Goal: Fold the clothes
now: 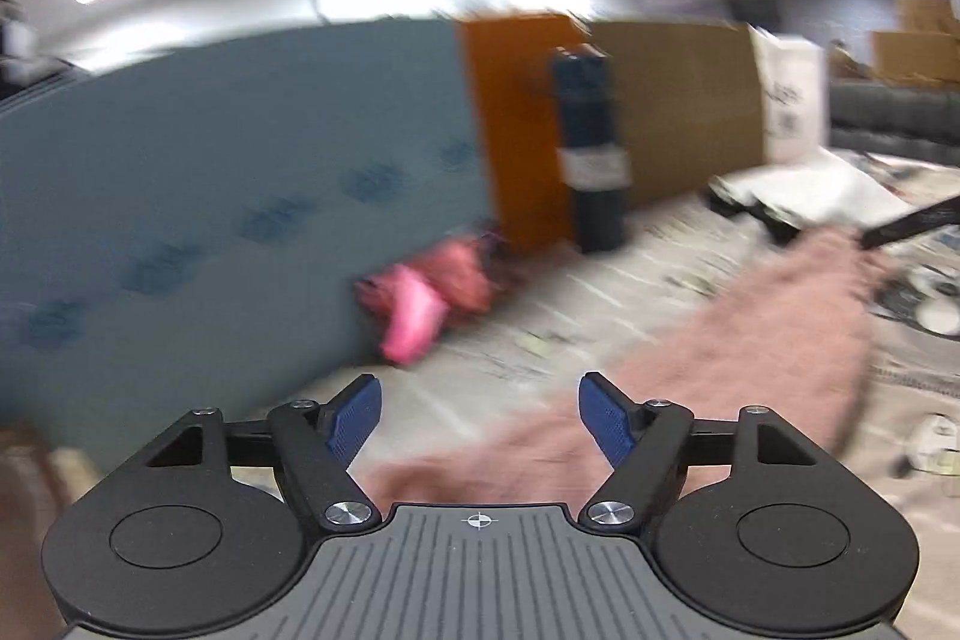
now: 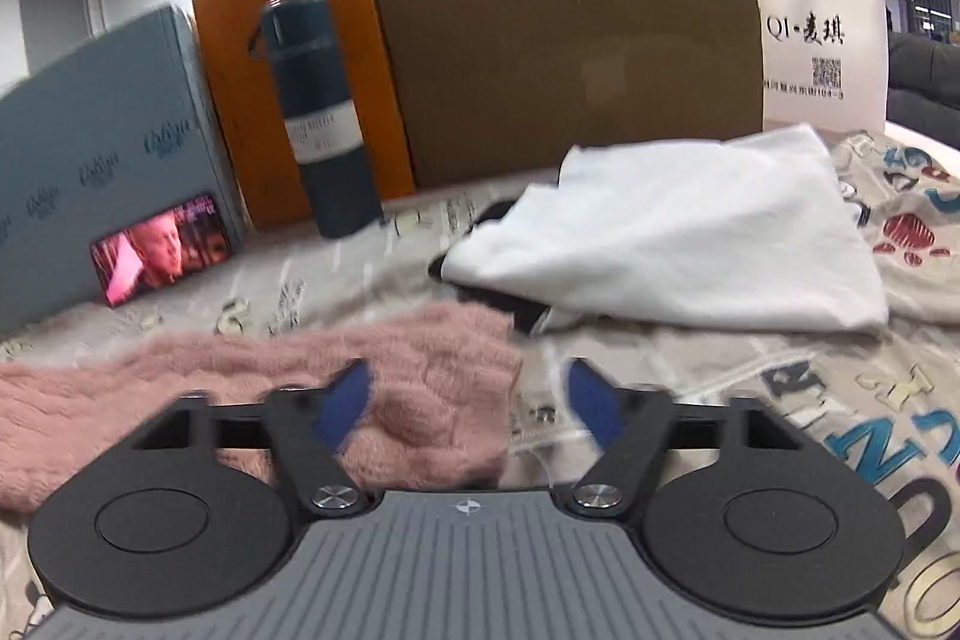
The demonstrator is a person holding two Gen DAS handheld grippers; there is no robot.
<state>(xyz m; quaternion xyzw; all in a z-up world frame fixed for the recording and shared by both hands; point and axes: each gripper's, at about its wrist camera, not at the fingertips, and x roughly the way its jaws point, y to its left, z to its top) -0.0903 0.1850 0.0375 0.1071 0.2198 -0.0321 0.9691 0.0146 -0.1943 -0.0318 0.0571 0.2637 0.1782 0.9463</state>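
Observation:
A fuzzy pink sweater (image 1: 750, 340) lies stretched across the printed bed sheet (image 2: 780, 400). In the left wrist view it runs from under my left gripper (image 1: 480, 394) away to the right. That gripper is open, with nothing between its blue pads (image 1: 606, 418). In the right wrist view the pink sweater (image 2: 240, 370) lies to the left, and its end sits under and between the fingers of my right gripper (image 2: 467, 376). The right jaws stand apart and do not press on the knit. A white garment (image 2: 672, 244) lies crumpled beyond, over something black (image 2: 528, 310).
Along the back stand a grey-blue box (image 2: 90, 130), an orange box (image 2: 300, 70), a brown cardboard box (image 2: 570, 40) and a white tote bag (image 2: 822, 34). A dark bottle (image 2: 324, 118) stands upright. A lit phone (image 2: 162, 247) leans on the grey-blue box.

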